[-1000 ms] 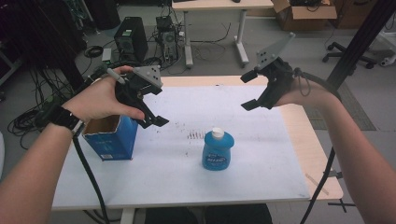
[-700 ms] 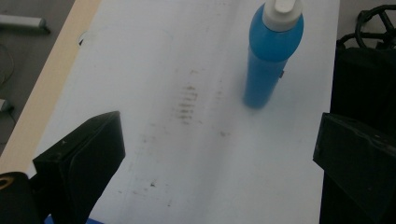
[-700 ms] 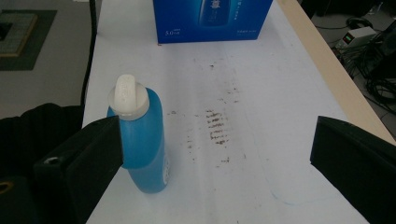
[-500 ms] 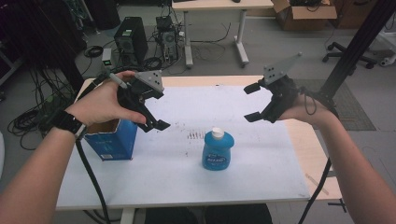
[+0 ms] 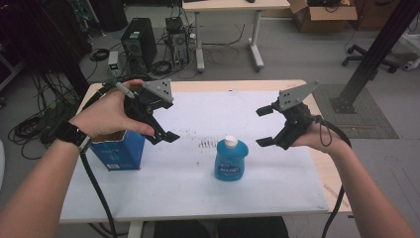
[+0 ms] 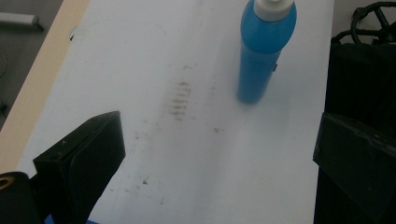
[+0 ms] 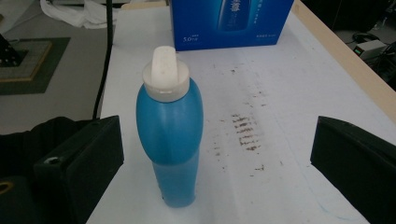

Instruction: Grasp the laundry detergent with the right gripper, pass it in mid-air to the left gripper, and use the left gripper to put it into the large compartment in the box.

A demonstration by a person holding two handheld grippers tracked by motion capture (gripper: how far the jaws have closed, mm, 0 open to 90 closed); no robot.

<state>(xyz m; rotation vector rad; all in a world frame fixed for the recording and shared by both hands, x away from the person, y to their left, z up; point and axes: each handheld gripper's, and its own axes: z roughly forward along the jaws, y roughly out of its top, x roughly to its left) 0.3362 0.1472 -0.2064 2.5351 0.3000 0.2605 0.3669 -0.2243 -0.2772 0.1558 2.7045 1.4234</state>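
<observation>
A blue bottle (image 5: 231, 159) with a white cap stands upright on the white table top (image 5: 188, 193), near the middle. My left gripper (image 5: 166, 121) hovers open to the bottle's left, above a blue box (image 5: 119, 148). My right gripper (image 5: 261, 127) hangs open just right of the bottle, jaws pointing toward it. In the left gripper view the bottle (image 6: 266, 51) stands far ahead, beyond the gripper (image 6: 215, 158). In the right gripper view the bottle (image 7: 170, 126) is close, left of centre between the wide jaws of the gripper (image 7: 215, 154). Nothing is held.
The open-topped blue box (image 7: 231, 21) stands at the table's left, behind the bottle from the right gripper's side. Dark smudges (image 5: 204, 145) mark the sheet. The wooden table edge (image 5: 327, 173) shows at the right. A black post (image 5: 371, 59) and floor clutter lie beyond.
My right gripper has come down and nearer, level with the bottle's top. My left gripper has dropped slightly over the box. The bottle and box have not moved.
</observation>
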